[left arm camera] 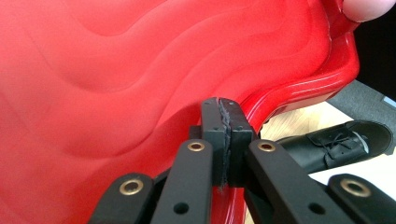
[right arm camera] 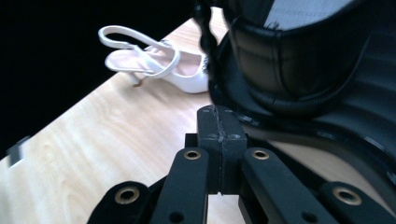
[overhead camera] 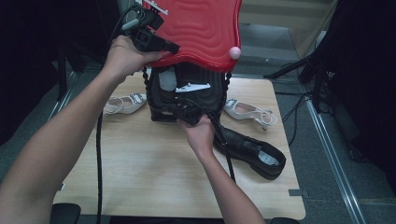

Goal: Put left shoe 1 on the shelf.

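Above the table, the left hand-held gripper [overhead camera: 170,48] grips the red lid [overhead camera: 201,28].

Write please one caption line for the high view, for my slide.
Left gripper lifts the red lid of a black case; right gripper at its base, shoes around.

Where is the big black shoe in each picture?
High view: the black lace-up shoe lies on the table, lower right, beside the right hand.
Left gripper view: it lies at the right edge, under the red lid's rim.
Right gripper view: I cannot pick it out.
Shared landmark: the light wooden table.
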